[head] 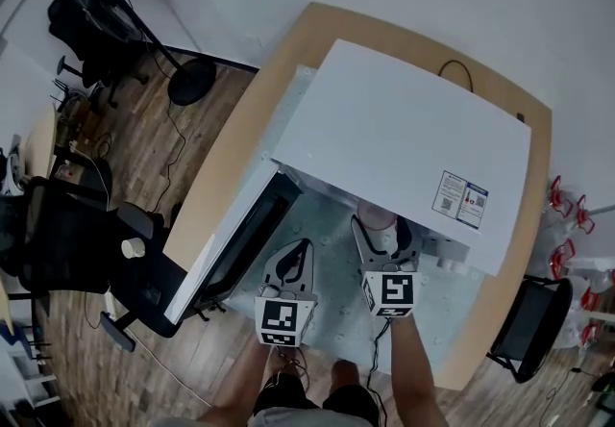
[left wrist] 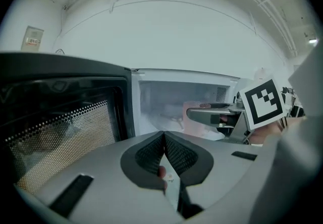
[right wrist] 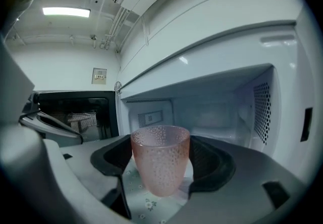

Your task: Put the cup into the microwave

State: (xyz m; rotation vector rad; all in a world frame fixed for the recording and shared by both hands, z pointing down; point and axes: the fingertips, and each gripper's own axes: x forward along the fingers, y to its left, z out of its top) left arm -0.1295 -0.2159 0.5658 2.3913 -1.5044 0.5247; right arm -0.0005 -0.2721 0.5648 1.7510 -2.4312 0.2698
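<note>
Right tongs (right wrist: 161, 167) clamping pink cup (right wrist: 160, 152) at microwave (right wrist: 217, 56) mouth — left tongs (left wrist: 164, 140) closed, level alongside

- The head view is evenly lit yet rather dim, with a cool cast; the white top of the microwave (head: 404, 137) is its brightest area, without glare.
- Darkness gathers at 9 o'clock around the office chair (head: 58, 242), and soft shadow lies beneath the open microwave door (head: 248, 233).
- In the right gripper view a ceiling light strip (right wrist: 66, 12) glows at 10 o'clock, slightly blown out.
- The pink cup (right wrist: 160, 160) is sharp and translucent; the foreground at 7 o'clock is soft.
- Both gripper views bend straight lines strongly and end in black corners.
- In the left gripper view the foreground at 6 o'clock blurs; the mesh window (left wrist: 60, 137) at 8 o'clock shows dim warm light.
</note>
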